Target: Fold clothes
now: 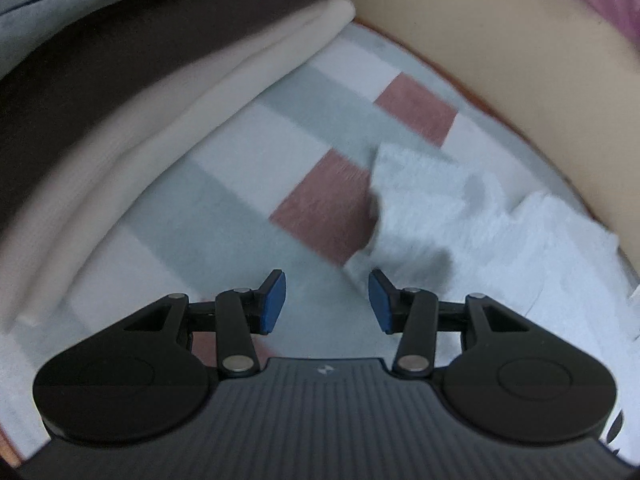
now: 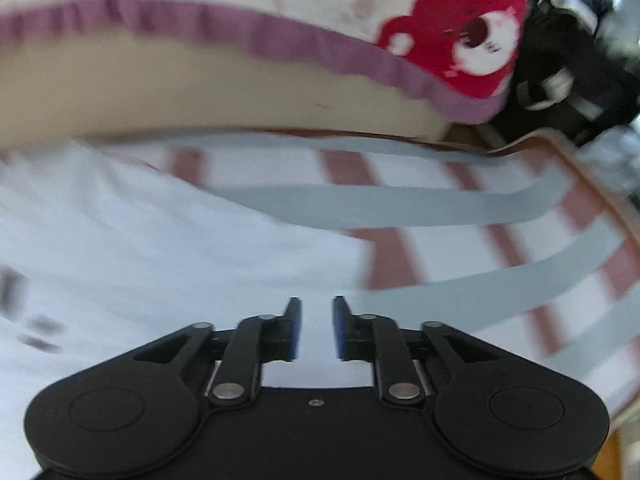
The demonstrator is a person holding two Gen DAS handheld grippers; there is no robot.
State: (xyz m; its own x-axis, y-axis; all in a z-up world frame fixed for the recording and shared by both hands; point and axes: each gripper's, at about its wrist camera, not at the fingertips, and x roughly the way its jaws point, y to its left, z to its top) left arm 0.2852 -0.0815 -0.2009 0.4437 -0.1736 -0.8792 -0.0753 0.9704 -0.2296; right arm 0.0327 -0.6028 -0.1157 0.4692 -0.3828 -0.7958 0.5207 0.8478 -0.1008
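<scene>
A white garment point(image 1: 472, 220) lies crumpled on the checked cloth point(image 1: 256, 168), to the right in the left wrist view. My left gripper point(image 1: 327, 300) is open and empty, with the garment's edge just beyond its right finger. In the right wrist view the same white garment point(image 2: 140, 248) spreads across the left and centre of the checked cloth point(image 2: 480, 204). My right gripper point(image 2: 316, 326) is open with a narrow gap, above the garment's right edge, holding nothing. This view is blurred.
A stack of folded clothes, beige point(image 1: 132, 144) under dark brown point(image 1: 120, 52), sits at the left. A tan mattress side point(image 2: 200, 84) with a purple-frilled bear-print sheet point(image 2: 460, 40) runs behind. A black bag point(image 2: 568, 60) is at far right.
</scene>
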